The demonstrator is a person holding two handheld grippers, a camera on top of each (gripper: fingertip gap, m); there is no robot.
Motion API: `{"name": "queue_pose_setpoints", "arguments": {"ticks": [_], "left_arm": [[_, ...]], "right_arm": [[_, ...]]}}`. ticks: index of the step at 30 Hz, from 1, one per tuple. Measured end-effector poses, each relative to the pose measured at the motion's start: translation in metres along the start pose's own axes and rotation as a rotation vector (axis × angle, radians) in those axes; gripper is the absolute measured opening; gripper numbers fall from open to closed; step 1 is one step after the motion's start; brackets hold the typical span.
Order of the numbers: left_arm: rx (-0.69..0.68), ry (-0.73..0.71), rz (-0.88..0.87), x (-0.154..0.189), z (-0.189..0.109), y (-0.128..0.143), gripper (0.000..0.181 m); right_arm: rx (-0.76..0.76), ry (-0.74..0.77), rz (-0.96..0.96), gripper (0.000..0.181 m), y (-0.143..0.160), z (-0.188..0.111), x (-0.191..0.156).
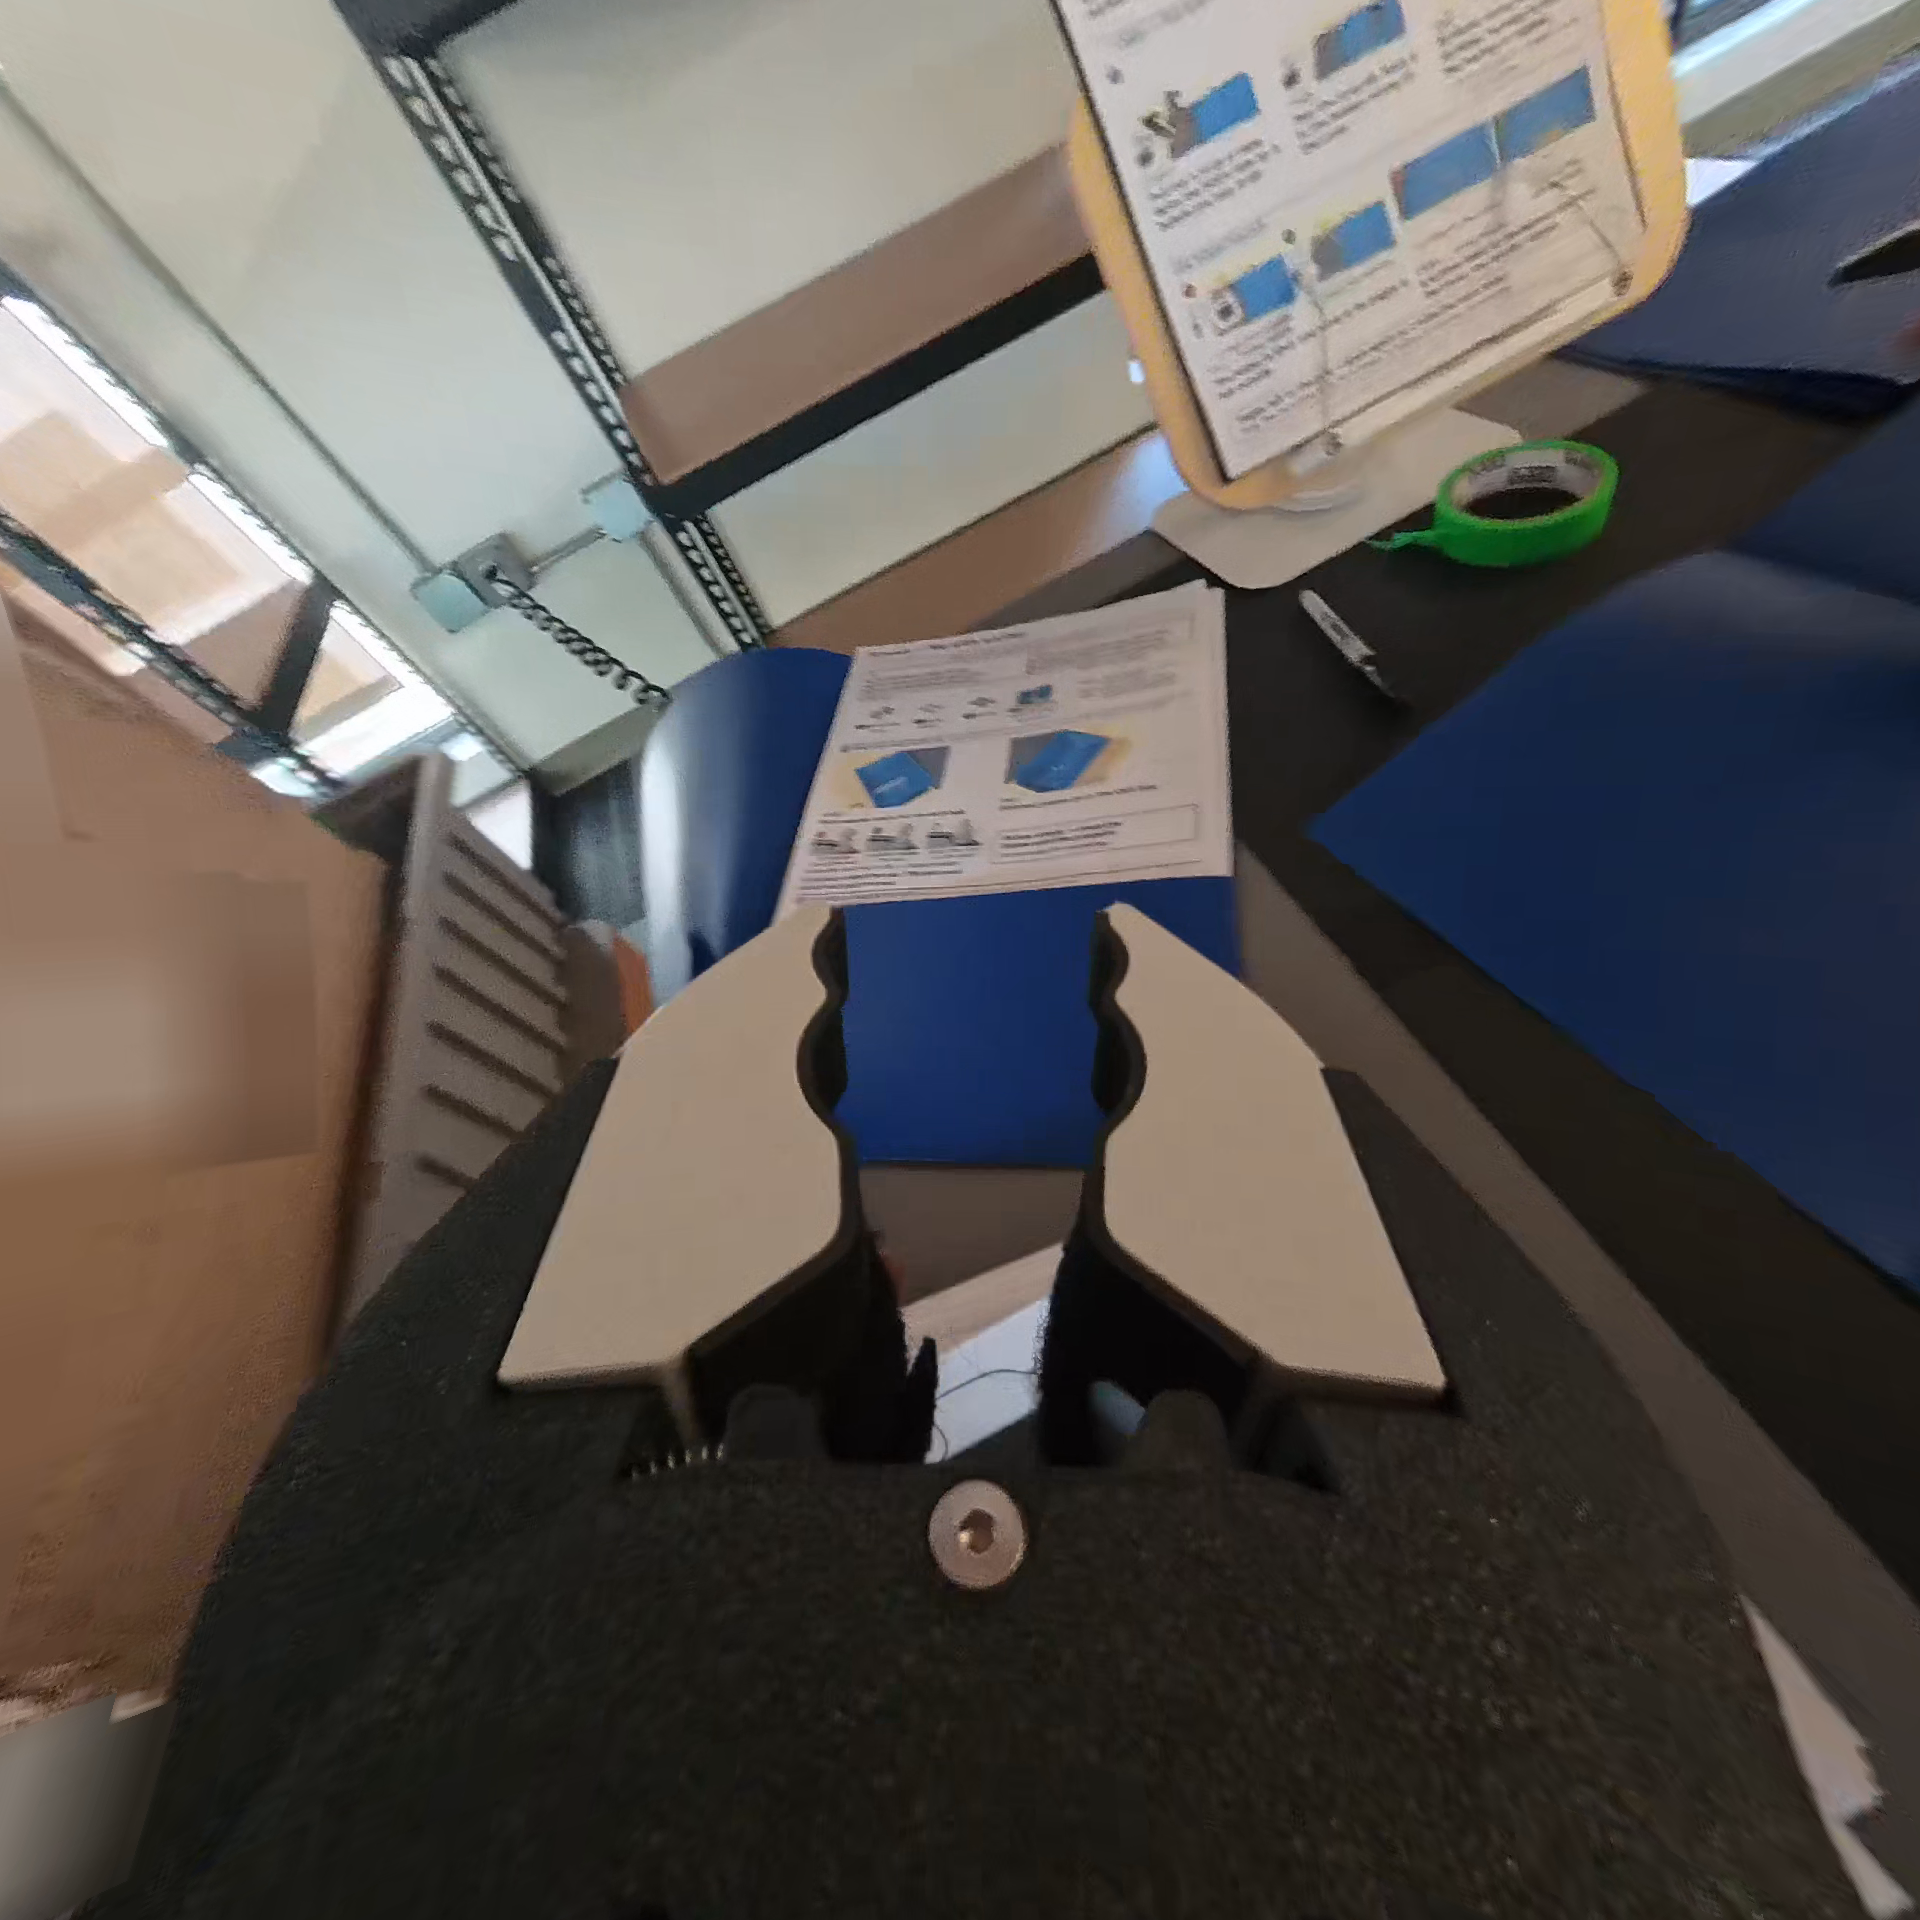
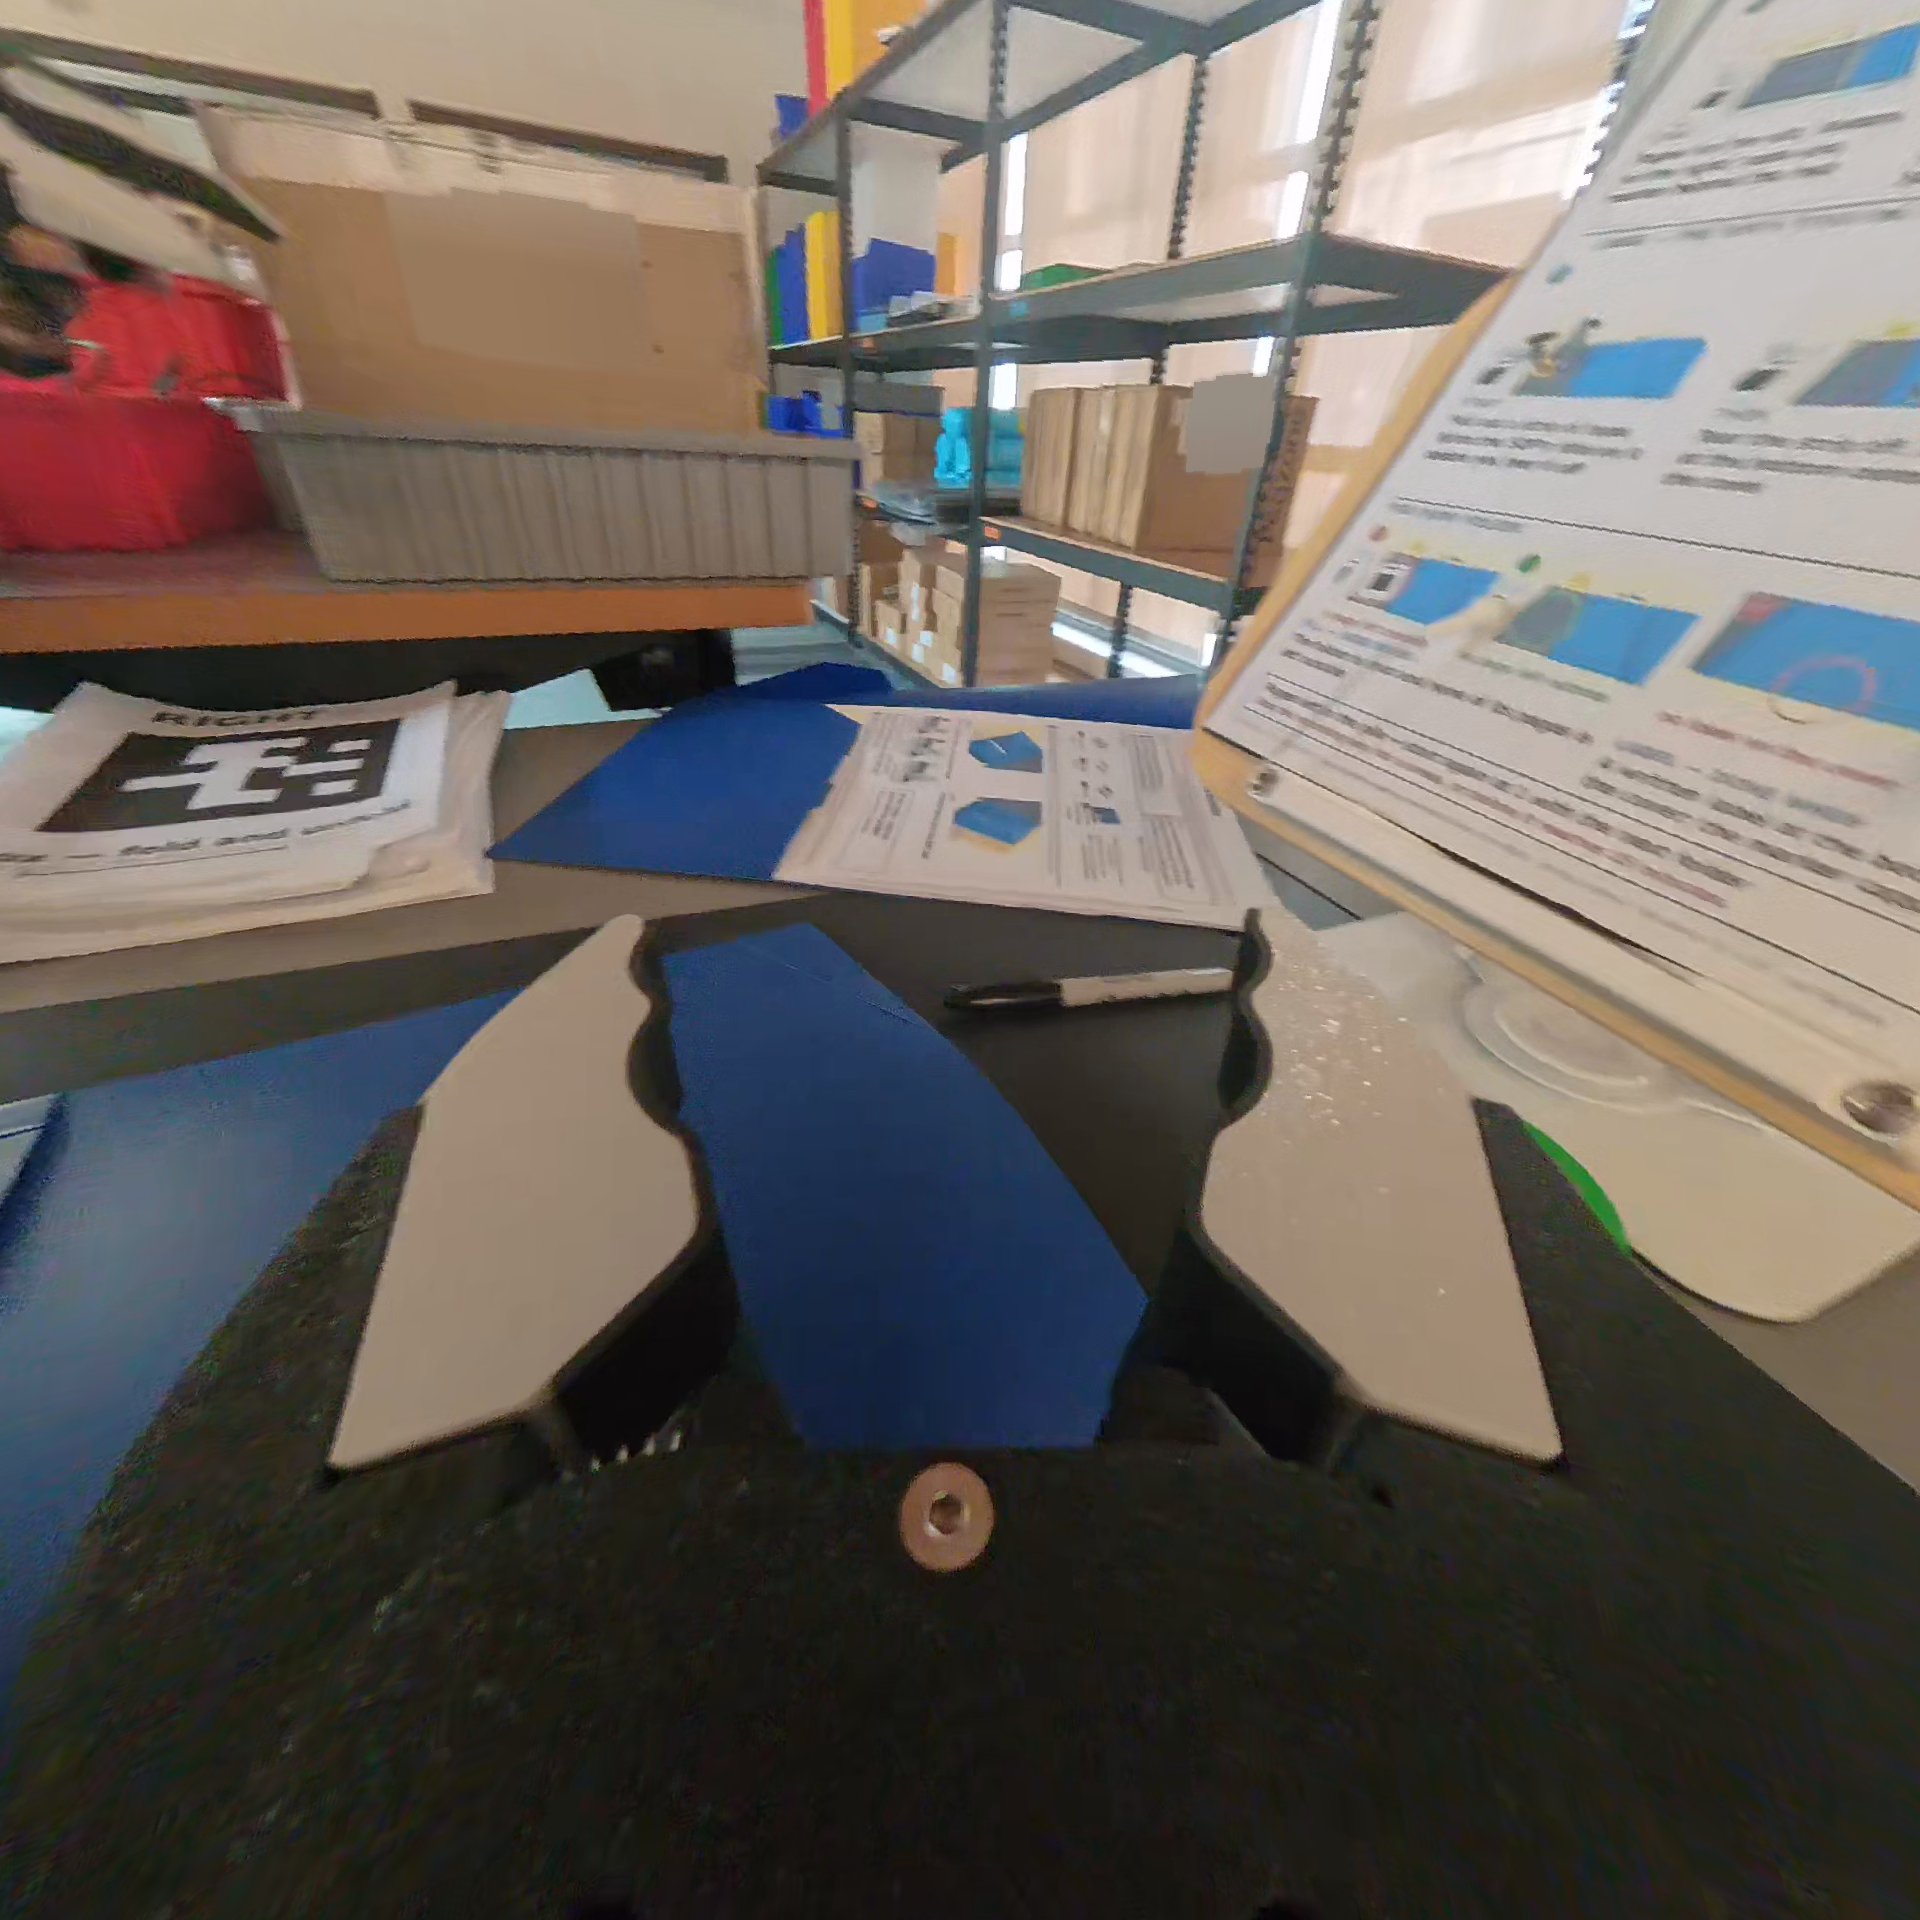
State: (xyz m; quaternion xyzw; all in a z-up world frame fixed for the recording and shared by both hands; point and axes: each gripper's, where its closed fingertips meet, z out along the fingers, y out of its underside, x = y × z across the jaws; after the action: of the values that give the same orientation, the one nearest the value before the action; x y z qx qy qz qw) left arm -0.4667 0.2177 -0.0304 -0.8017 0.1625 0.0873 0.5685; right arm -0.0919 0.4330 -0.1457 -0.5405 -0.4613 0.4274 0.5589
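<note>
In the left wrist view, the left gripper [image 1: 966,925] has its two grey fingers spread, with nothing between them, above the near edge of a dark table [image 1: 1455,665]. Just past the fingertips lies one open blue folder [image 1: 935,1039] with one printed instruction sheet [image 1: 1018,758] on its far half. A second blue folder [image 1: 1662,862] lies to the right. Beyond it are one black marker [image 1: 1351,649], one roll of green tape [image 1: 1527,504] and one yellow-framed instruction board [image 1: 1382,208] tilted on a white stand.

In the right wrist view, the right gripper [image 2: 940,935] is spread wide and empty, low over a blue folder [image 2: 883,1195] that shows between its fingers. One black marker [image 2: 1086,989] lies just beyond the right fingertip. Farther back lies another open blue folder [image 2: 686,790] with a printed sheet [image 2: 1039,810]. At left is one stack of white papers [image 2: 239,810] topped by a black-and-white marker tag. The instruction board [image 2: 1610,582] stands at right, and one grey ribbed bin [image 2: 551,499] sits on a far bench.
</note>
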Motion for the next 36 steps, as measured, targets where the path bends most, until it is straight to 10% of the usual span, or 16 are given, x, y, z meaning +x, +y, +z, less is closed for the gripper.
{"name": "queue_pose_setpoints", "arguments": {"ticks": [1,11,20,28,36], "left_arm": [[0.001,-0.02,0.024,-0.009,-0.001,-0.001,0.046],[-0.069,0.24,0.25,0.05,0.13,0.01,0.053],[-0.071,0.529,0.246,0.109,0.308,0.052,0.044],[-0.086,0.663,0.104,0.111,0.327,0.106,0.027],[-0.006,0.389,0.337,0.022,0.368,0.034,0.067]], "right_arm": [[-0.016,-0.026,-0.008,0.111,-0.003,0.004,-0.008],[-0.398,-0.318,-0.053,0.123,-0.005,0.062,-0.1],[-0.213,-0.076,0.229,0.147,0.013,0.158,-0.064],[-0.081,0.087,0.512,0.146,0.048,0.227,-0.002],[-0.329,0.016,0.254,0.144,0.082,0.251,-0.031]]}}
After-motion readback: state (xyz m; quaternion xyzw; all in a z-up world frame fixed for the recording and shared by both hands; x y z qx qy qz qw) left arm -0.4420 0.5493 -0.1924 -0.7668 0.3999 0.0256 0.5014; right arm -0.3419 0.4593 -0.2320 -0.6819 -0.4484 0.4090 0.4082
